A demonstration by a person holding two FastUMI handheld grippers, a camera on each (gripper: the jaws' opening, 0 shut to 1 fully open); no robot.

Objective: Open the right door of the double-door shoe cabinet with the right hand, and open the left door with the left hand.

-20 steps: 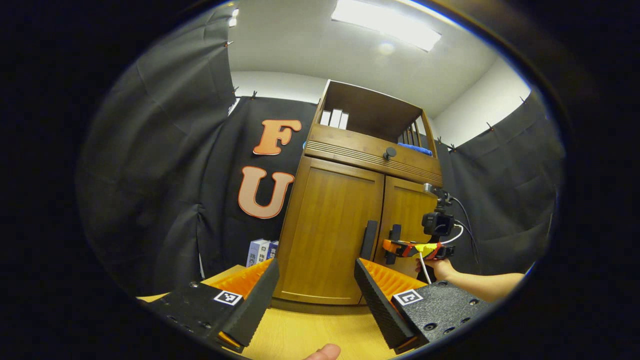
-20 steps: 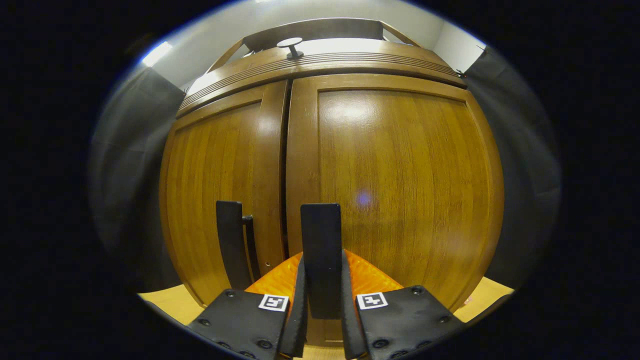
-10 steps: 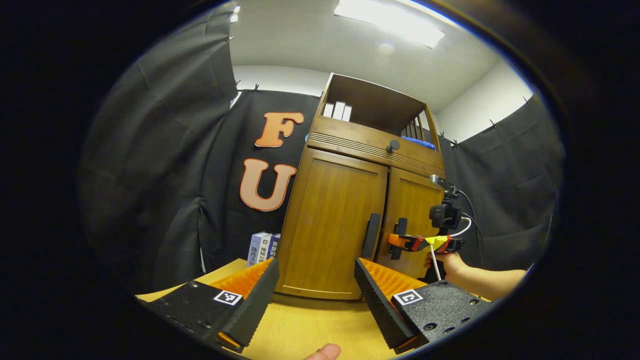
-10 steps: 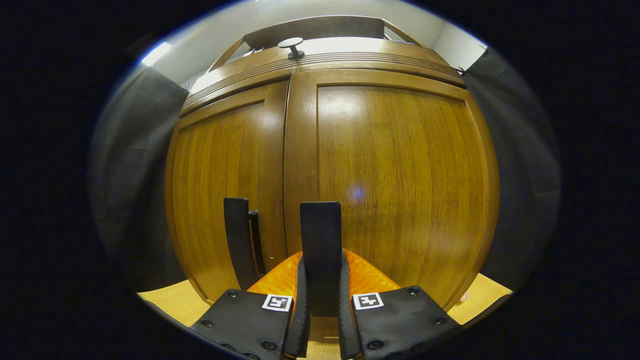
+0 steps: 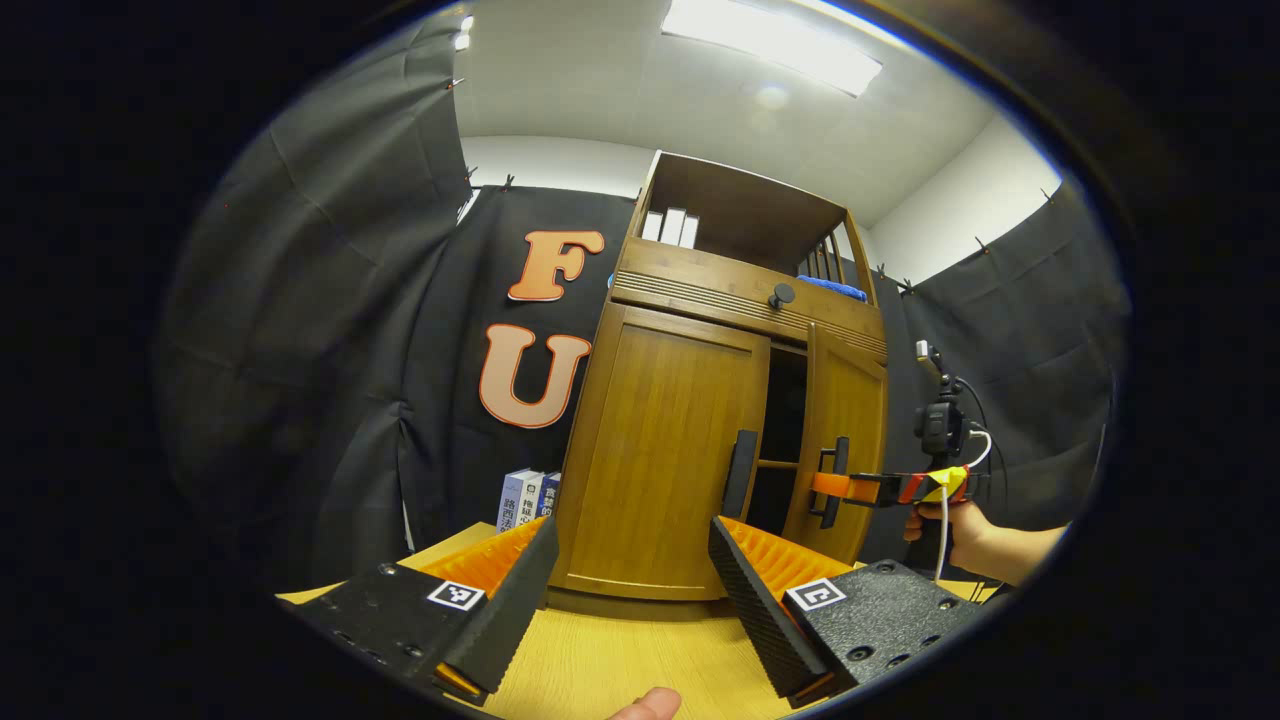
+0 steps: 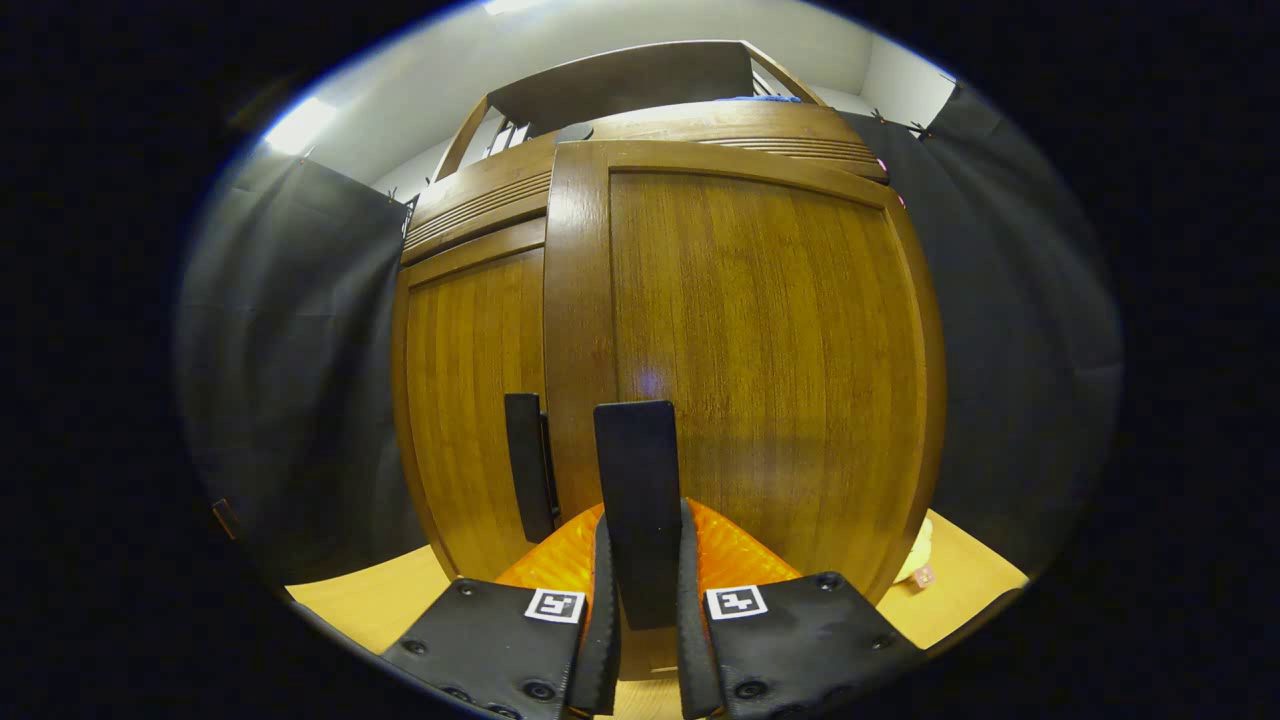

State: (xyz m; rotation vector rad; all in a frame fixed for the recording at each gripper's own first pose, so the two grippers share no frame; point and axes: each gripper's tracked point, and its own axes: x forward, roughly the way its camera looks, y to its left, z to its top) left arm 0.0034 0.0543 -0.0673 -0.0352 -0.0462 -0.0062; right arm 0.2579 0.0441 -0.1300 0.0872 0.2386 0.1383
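Since 1 s ago, right door (image 5: 845,440) swung partly out from the shoe cabinet (image 5: 700,300), baring a dark gap beside the closed left door (image 5: 665,455). Right hand-held gripper (image 6: 640,650) pinched on the right door's black handle (image 6: 637,500). Left hand-held gripper (image 5: 630,590) spread wide, well short of the left handle (image 5: 740,473), low over the counter (image 5: 600,660).

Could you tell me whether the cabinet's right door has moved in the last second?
Yes: the brown wooden right door has swung outward from the closed left door, exposing a dark gap.

Staged recording booth: black cloth walls (image 5: 330,330), wooden cabinet (image 5: 670,450).
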